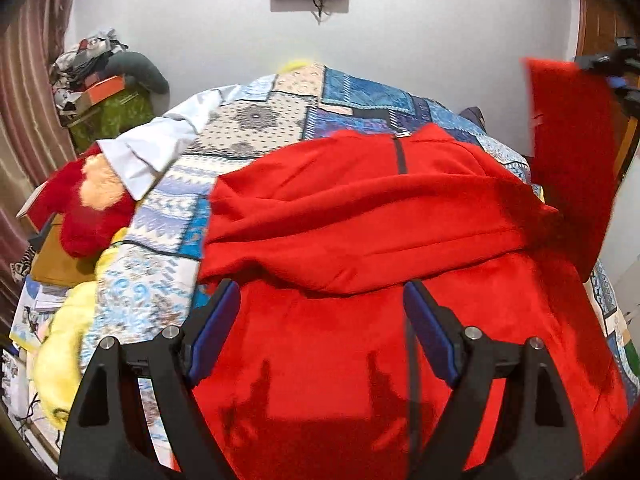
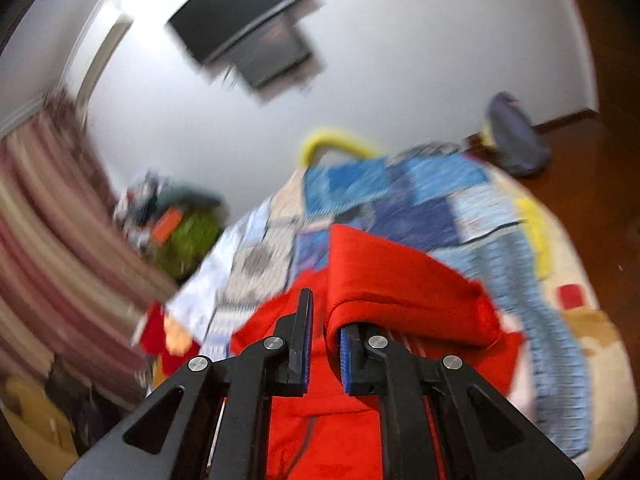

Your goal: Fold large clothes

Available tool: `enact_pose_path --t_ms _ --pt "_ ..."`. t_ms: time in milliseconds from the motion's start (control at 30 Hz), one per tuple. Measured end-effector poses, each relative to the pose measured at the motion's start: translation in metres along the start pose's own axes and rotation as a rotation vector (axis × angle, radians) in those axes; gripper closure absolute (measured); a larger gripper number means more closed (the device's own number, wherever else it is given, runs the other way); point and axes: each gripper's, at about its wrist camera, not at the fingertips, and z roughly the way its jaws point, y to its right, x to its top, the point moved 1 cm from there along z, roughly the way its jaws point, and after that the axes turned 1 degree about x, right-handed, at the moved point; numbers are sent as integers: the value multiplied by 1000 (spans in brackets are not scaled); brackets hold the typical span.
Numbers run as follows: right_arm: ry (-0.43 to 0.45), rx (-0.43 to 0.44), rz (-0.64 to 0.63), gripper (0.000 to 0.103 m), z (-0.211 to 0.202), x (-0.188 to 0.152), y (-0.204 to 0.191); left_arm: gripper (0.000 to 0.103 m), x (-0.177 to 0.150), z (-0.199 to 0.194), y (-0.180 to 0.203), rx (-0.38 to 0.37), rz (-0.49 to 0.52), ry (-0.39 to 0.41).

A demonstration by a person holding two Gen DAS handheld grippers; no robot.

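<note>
Red garment [image 1: 360, 216] lies on bed [image 1: 256, 128], long axis running away from left tongs [image 1: 320, 320], which hang wide and empty over its near hem; right tongs [image 2: 324, 344] nearly closed, pinching its sleeve [image 1: 568, 152] aloft at right, prob. to fold inward

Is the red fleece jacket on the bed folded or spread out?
Partly folded: the red fleece jacket has one side doubled over its body, one sleeve lifted.

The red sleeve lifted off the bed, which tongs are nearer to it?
Right. The right tongs are clamped on the red sleeve; the left tongs hang open above the jacket body.
</note>
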Motion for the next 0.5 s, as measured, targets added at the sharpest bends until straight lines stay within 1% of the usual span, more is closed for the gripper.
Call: enact_pose_path --t_ms 67,100,167,200,267,300,333,367,400,433,467,500 --pt "-108 -11 -43 94 46 -30 -21 18 -5 -5 -15 12 -10 -1" --pt "-139 -19 -52 94 57 -40 -23 18 -8 -6 -22 18 -16 -6" --pt "-259 -67 -62 94 98 -79 -23 18 -15 -5 -38 27 -30 -25" --pt "-303 -79 -60 94 108 -93 -17 18 -18 -5 -46 33 -38 -34" --pt "-456 -112 -41 94 135 -132 -2 18 -25 -3 -61 44 -64 -55" --pt "-513 -118 -31 94 144 -145 4 18 -28 -2 -67 46 -82 -66" --pt "-596 -136 -27 94 158 -162 13 18 -31 -1 -72 46 -101 -75" --pt "-620 -131 -50 94 162 -175 16 18 -35 0 -77 42 -123 -87" --pt "-592 -121 -85 94 160 -177 17 18 -39 2 -82 38 -144 -100" --pt "-573 -121 -163 93 153 -181 11 18 -41 3 -84 34 -159 -110" --pt "-587 -142 -249 93 148 -184 3 18 -43 4 -85 33 -165 -115" --pt "-593 -158 -297 93 144 -185 -3 18 -44 4 -85 32 -169 -118"
